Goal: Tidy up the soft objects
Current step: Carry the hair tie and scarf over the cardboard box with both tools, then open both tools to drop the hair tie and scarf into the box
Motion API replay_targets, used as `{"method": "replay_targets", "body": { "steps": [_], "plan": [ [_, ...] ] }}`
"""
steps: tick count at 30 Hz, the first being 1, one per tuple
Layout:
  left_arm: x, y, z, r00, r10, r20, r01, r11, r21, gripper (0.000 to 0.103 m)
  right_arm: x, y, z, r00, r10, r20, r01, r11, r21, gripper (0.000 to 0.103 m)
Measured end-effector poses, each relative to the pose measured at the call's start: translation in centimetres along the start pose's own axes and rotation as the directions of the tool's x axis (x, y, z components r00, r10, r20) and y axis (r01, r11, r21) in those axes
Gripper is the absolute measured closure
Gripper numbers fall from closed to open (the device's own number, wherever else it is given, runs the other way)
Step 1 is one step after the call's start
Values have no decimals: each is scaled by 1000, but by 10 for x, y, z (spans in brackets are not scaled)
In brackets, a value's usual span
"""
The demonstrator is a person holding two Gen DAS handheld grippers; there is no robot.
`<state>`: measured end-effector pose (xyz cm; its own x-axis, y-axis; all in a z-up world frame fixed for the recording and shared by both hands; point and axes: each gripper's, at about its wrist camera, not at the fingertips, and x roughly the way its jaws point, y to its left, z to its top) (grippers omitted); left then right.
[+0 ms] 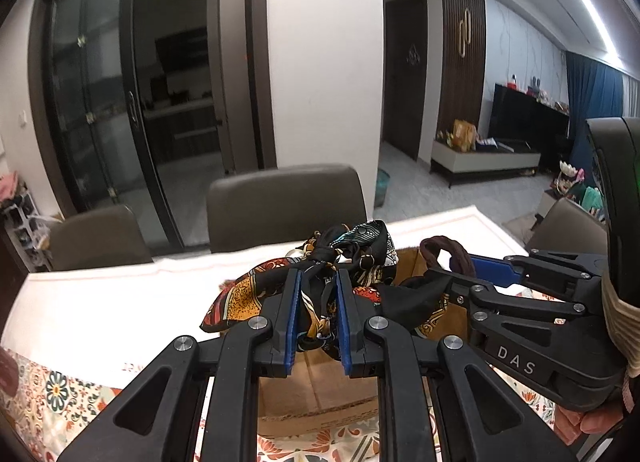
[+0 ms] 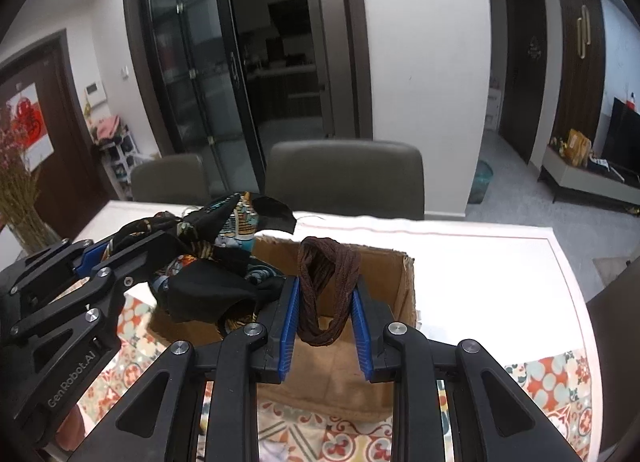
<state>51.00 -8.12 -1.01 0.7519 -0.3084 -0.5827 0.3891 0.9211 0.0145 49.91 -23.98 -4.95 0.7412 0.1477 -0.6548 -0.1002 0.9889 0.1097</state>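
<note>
Two-handed transfer of soft items to a container. The table [image 2: 480, 262], partly covered by a patterned cloth [image 2: 560, 382] at the near side, carries an open cardboard box [image 2: 400, 286], which by its position under both tools is judged to be the collecting bin. Both grippers are tilted downward over the box mouth, so that anything let go would fall inside rather than onto the cloth.

The left gripper [image 1: 318, 302] is clenched on a patterned silk scarf [image 1: 248, 294]; the pads pinch the bunched middle, leaving the loose ends to hang and spread over the box's left rim. Gripping at the knot probably keeps the slippery fabric from sliding out.

The right gripper [image 2: 326, 302] is clenched on a brown braided hair band [image 2: 328, 274], held upright as a loop between the blue pads, directly above the box interior. Its jaws stand slightly wider than the left pair, since the braid is thicker.

Neither item yet rests in the box; release appears to be the step in hand.
</note>
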Motion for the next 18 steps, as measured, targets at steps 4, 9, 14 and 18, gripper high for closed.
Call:
{"method": "replay_targets", "body": {
  "steps": [4, 9, 14, 18],
  "plan": [
    [27, 5, 4, 996, -34, -77, 33, 999, -15, 85, 20, -4, 2, 998, -3, -60, 2, 1000, -14, 77],
    [43, 2, 0, 990, -39, -136, 40, 999, 1, 80, 39, -4, 3, 993, -10, -121, 5, 999, -38, 76],
    [46, 1, -2, 988, -39, -148, 41, 999, 16, 69, 53, -8, 0, 980, 29, -195, -35, 999, -29, 70],
    [39, 0, -4, 991, -6, -137, 11, 999, 37, 62, 56, -9, -4, 976, 26, -218, -36, 999, -39, 54]
  ]
}}
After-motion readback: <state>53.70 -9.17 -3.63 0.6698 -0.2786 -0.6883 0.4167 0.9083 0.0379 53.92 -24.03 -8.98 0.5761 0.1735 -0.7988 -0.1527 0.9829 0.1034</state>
